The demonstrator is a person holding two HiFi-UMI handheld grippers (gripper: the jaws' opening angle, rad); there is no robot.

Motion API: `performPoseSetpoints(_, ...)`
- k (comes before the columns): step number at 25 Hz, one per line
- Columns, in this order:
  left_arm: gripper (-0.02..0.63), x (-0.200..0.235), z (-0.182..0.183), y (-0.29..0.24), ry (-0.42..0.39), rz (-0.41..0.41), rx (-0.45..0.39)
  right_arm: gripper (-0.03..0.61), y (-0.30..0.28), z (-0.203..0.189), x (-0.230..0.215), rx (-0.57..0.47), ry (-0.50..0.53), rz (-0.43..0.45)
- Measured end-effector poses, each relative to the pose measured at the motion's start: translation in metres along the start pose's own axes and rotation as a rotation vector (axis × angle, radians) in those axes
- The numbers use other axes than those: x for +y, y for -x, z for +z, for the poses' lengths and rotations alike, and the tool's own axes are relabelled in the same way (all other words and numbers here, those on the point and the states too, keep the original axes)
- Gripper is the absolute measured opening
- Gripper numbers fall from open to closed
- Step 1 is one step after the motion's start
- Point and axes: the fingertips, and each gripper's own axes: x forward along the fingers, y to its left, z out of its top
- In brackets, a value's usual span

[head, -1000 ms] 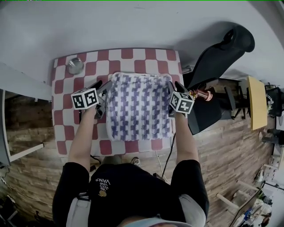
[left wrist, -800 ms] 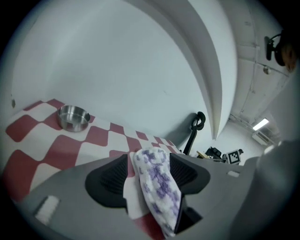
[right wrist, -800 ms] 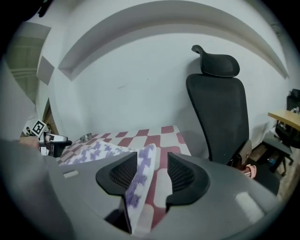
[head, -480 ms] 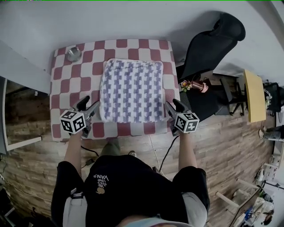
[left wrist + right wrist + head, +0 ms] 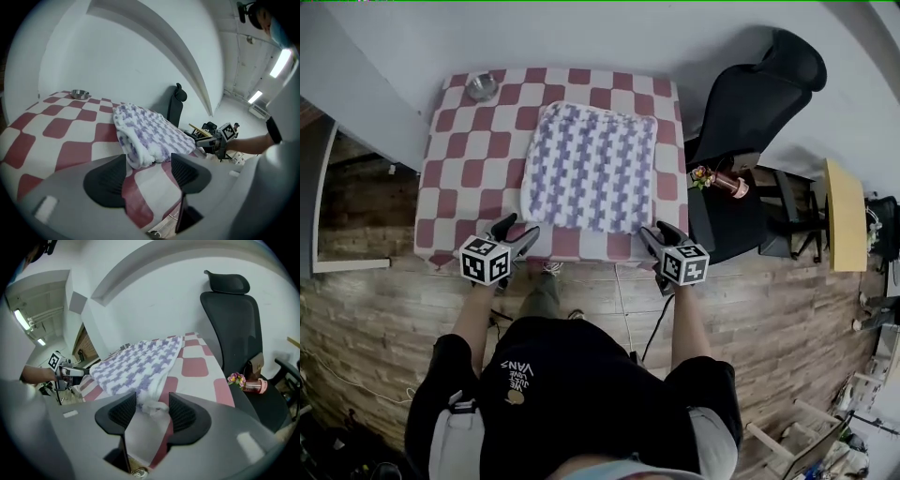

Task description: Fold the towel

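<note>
The towel (image 5: 592, 169) lies flat on the checked table (image 5: 455, 178), ahead of both sets of fingers, and its thick, rolled near edge suggests to us that it is already doubled. We judge it soft, light and limp: plush enough to give under a pinch, and likely to sag or fall open if lifted at one point only. So we would take it at its two near corners together, biting through every layer. Beyond the left gripper (image 5: 148, 159) the near-left corner sits just ahead of the fingertips. At the right gripper (image 5: 152, 397) the fluffy near-right corner shows in the gap at the fingertips, though we cannot tell whether it touches them. Both pairs of fingers are spread apart and hold nothing. Far beyond the left fingers, at the table's far corner, stands a small metal bowl (image 5: 481, 87); we see nothing in it. Off to the right of the right fingers, by the black chair (image 5: 229, 319), is a pinkish vessel (image 5: 255, 386) with small flowers at one end.
</note>
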Motion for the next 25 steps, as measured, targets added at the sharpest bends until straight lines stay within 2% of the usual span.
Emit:
performPoseSetpoints(4,0.279,0.002,-0.004,-0.006,0.013,0.032,-0.015,0.210,-0.010,-0.005,0.009,0.026,0.017,0.018)
performPoseSetpoints(7,0.278,0.010,-0.003,-0.013,0.024,0.027,-0.015,0.218,-0.014,-0.008,0.013,0.051,0.039,0.027)
performPoseSetpoints(10,0.274,0.016,-0.005,-0.018,-0.030,0.004,0.040,0.216,-0.017,-0.012,0.016,0.085,0.071,0.046)
performPoseSetpoints(11,0.255,0.017,-0.007,-0.020,-0.060,-0.007,0.063,0.216,-0.017,-0.013,0.017,0.097,0.088,0.049)
performPoseSetpoints(13,0.100,0.017,-0.008,-0.021,-0.111,-0.037,0.097,0.206,-0.018,-0.013,0.018,0.113,0.124,0.044)
performPoseSetpoints(14,0.057,0.016,-0.008,-0.022,-0.125,-0.053,0.108,0.183,-0.017,-0.011,0.019,0.113,0.138,0.042)
performPoseSetpoints(16,0.035,0.015,-0.005,-0.020,-0.145,-0.084,0.123,0.077,-0.015,-0.007,0.018,0.096,0.142,0.046)
performPoseSetpoints(17,0.032,0.015,-0.002,-0.017,-0.160,-0.101,0.129,0.063,-0.012,-0.004,0.017,0.079,0.133,0.052)
performPoseSetpoints(21,0.025,0.015,0.029,0.008,-0.239,-0.175,0.133,0.044,0.011,0.022,0.014,-0.013,0.081,0.089)
performPoseSetpoints(25,0.025,-0.005,0.070,0.051,-0.328,-0.270,0.120,0.041,0.056,0.065,0.033,-0.137,0.050,0.178)
